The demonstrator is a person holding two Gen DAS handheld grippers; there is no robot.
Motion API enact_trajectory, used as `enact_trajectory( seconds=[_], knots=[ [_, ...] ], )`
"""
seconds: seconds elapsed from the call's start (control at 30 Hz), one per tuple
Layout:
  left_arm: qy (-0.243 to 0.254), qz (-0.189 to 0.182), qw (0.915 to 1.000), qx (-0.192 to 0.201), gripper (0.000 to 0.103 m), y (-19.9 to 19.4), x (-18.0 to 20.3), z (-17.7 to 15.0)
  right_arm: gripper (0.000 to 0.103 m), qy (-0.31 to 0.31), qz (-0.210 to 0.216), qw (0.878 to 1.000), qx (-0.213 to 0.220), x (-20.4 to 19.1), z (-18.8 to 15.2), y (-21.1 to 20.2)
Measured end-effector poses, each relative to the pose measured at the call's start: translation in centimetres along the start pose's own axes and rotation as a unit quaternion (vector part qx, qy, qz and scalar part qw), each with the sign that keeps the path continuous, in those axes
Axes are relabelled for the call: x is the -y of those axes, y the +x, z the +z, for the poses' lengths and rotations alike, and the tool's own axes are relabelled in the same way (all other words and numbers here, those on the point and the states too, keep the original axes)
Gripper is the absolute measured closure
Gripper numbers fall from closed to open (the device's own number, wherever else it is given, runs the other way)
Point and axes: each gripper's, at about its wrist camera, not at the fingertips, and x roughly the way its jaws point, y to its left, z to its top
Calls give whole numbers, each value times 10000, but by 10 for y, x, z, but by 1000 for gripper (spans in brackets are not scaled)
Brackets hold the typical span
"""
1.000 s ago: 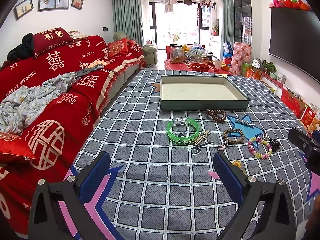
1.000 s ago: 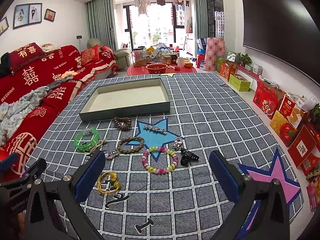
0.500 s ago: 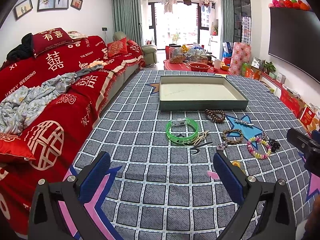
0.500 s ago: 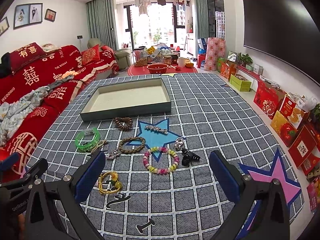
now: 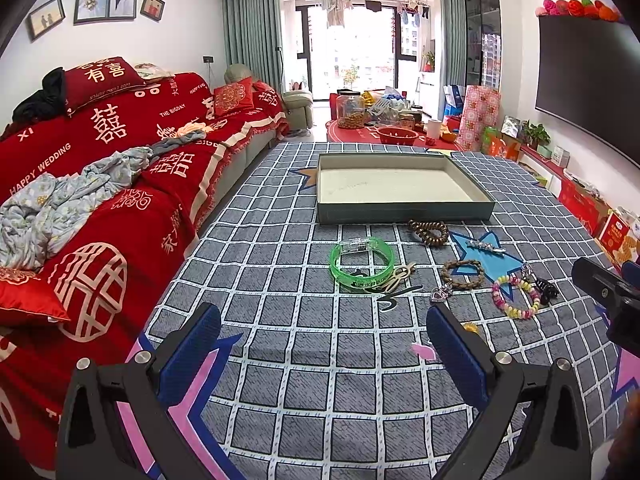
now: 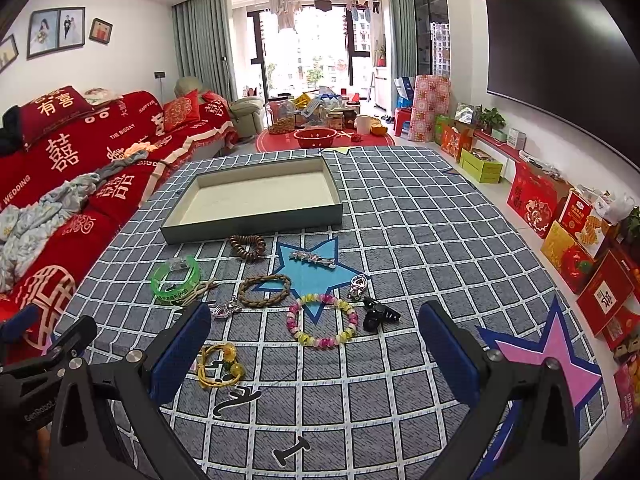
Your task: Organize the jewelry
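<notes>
Left wrist view
Left tool (image 5: 324,340): spread wide and empty, hovering over the near part of the tabletop (image 5: 280,400), which wore a grey checked cloth.
Green bangle (image 5: 362,264): lay near the tabletop's middle, ahead of the tool; looked like stiff, light plastic, probably slick, so a pinch across one wall of the ring seemed safer than spanning it.
Dark bead coil (image 5: 429,232): just before the tray's near wall; likely floppy, best taken where the loops bunch.
Braided bracelet (image 5: 463,271): toward the right edge, beside a small heart charm (image 5: 439,293); the charm looked tiny and would be hard to pinch off cloth.
Tray (image 5: 404,213): shallow and grey-green at the far middle, pale floor bare, nothing in it.

Right wrist view
Right tool (image 6: 316,348): jaws apart, gripping nothing, above the near edge.
Pastel bead bracelet (image 6: 322,319): directly ahead between the tool's arms; light, probably strung on elastic, so it should sag when lifted by one side.
Black claw clip (image 6: 378,315): touching or nearly touching that bracelet's right side; rigid, easy to take across its body.
Yellow cord bracelet (image 6: 220,362): near the tool's left finger; soft and tangly.
Silver hair clip (image 6: 314,258): on the blue star, flat and thin, likely to slip.
Silver pendant (image 6: 357,286): at the star's right tip, small.
Tray (image 6: 256,225): far middle, empty; every piece lay outside it on the cloth.
</notes>
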Motion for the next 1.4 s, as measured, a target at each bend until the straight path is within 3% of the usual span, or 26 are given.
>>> enact_trajectory(
  seconds=[1.4],
  knots=[
    [8, -7, 10000, -5, 0, 0, 0, 0, 0, 9, 16, 10000, 3, -2, 0, -3]
  ],
)
